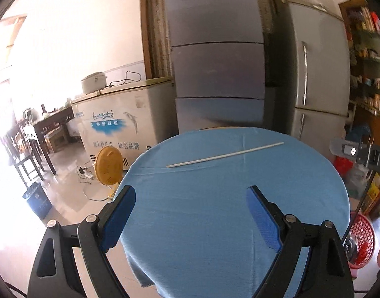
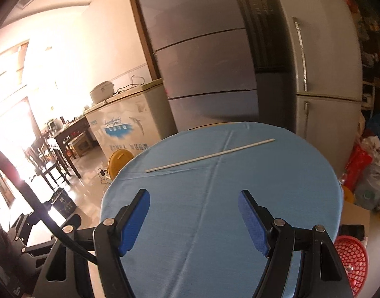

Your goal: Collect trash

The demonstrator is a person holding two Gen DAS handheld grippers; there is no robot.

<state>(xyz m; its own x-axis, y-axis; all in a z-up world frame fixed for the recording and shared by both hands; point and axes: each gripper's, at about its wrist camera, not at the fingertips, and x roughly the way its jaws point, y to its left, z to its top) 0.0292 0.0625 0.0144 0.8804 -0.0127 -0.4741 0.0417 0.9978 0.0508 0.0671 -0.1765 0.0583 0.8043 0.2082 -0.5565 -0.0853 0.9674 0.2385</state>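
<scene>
Trash here looks to be a single thin white stick (image 1: 225,154), perhaps a straw or a chopstick, lying flat and slantwise on the far half of the round table (image 1: 214,223) with its blue cloth, well apart from both pairs of fingers. The left gripper (image 1: 191,219) has its blue-padded fingers (image 1: 120,217) spread wide with nothing between them, and the right gripper (image 2: 193,221) likewise stands open and empty over the near part of the cloth. The stick appears light, stiff and narrow, so it would likely roll or skid on the fabric if nudged; a pinch near its middle, with the pads set across its length, seems the surest hold, and the fingers would need to come almost down to the cloth to catch so low a thing. Beyond the table's right edge, on the floor, sits a red mesh basket (image 2: 351,260), the likely place for the trash; something dark and something red show inside it in the left wrist view, too unclear to name. On the floor to the left stands a blue bin (image 1: 37,202), its contents not visible.
</scene>
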